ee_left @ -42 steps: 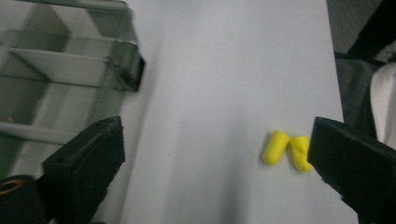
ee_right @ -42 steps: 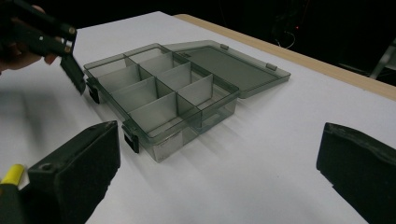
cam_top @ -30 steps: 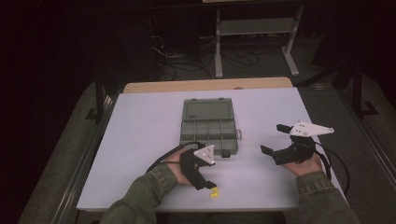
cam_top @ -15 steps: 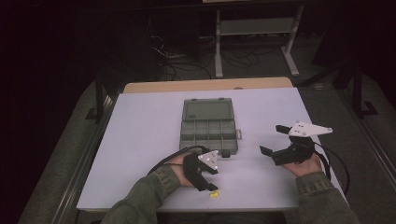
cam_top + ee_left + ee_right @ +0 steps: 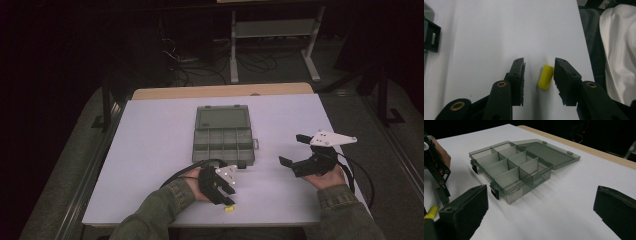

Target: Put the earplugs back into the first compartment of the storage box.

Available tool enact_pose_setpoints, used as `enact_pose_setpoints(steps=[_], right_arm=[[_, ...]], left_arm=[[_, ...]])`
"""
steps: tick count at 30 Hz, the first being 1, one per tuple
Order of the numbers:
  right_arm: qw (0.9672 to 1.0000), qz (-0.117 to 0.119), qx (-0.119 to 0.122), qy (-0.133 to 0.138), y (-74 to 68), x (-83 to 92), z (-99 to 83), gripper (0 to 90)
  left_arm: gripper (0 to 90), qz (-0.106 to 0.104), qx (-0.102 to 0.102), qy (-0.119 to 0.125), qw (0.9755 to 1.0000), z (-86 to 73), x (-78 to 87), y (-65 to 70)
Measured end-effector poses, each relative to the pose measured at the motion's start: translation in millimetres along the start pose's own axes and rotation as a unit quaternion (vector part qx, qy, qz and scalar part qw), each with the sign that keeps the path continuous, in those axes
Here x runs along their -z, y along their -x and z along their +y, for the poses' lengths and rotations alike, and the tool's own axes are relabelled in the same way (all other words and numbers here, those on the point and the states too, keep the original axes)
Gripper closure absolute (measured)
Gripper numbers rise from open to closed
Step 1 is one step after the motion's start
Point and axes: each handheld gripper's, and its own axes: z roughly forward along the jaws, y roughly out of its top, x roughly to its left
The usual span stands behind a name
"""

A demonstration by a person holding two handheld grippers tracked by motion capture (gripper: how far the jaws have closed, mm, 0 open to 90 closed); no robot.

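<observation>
a: what's the room like?

b: dark all round. a white table [image 5: 150,150] sits in the middle, with a strip of wood showing along its far edge. behind it on the floor are loose cables [image 5: 200,62] and a pale metal stand [image 5: 272,35].

a: and on the table?

b: a smoky clear compartment box [image 5: 223,137] near the centre, lid flat open on the far side, every compartment empty as far as i can see. its black latches [image 5: 494,192] hang on the near wall.

a: where's the small thing being worked on?

b: a little yellow capsule [image 5: 545,76] lies on the table close to the near edge, well short of the box. in the left gripper view it lies between the two jaws, just beside one pad, with a clear gap to the other.

a: so the left gripper [image 5: 227,200] has it?

b: not gripped. its jaws have just been closing and now stand fairly narrow around the capsule, but the far pad isn't pressing on it. it points down at the table edge.

a: the right gripper [image 5: 292,150]?

b: resting well off to the box's right, jaws spread wide, holding nothing, facing the box.

a: anything in the way?

b: between capsule and box there's just bare table. a white cloth [image 5: 619,50] lies past the table's edge.
</observation>
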Motion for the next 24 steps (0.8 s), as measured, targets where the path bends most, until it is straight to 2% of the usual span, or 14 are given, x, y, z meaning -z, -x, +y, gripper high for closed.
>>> enact_pose_setpoints(steps=[7,10,17,24], right_arm=[[0.9999,-0.001,-0.009,0.005,2.1,1.4,-0.6,0.0],[0.9999,-0.001,-0.009,0.005,2.3,1.3,-0.8,0.0],[1.0,-0.001,-0.009,0.004,1.9,0.9,-0.7,0.0],[0.9999,-0.001,-0.01,0.004,2.3,1.8,-0.7,0.0]], left_arm=[[70.3,-0.018,-0.001,0.001,0.9998,0.1,-1.9,-0.5],[79.7,-0.035,-0.004,-0.008,0.9993,1.6,-4.8,0.5],[82.2,-0.04,0.0,-0.012,0.9991,2.9,-4.0,-0.8],[82.5,-0.027,0.0,-0.007,0.9996,3.6,3.2,-1.7]])
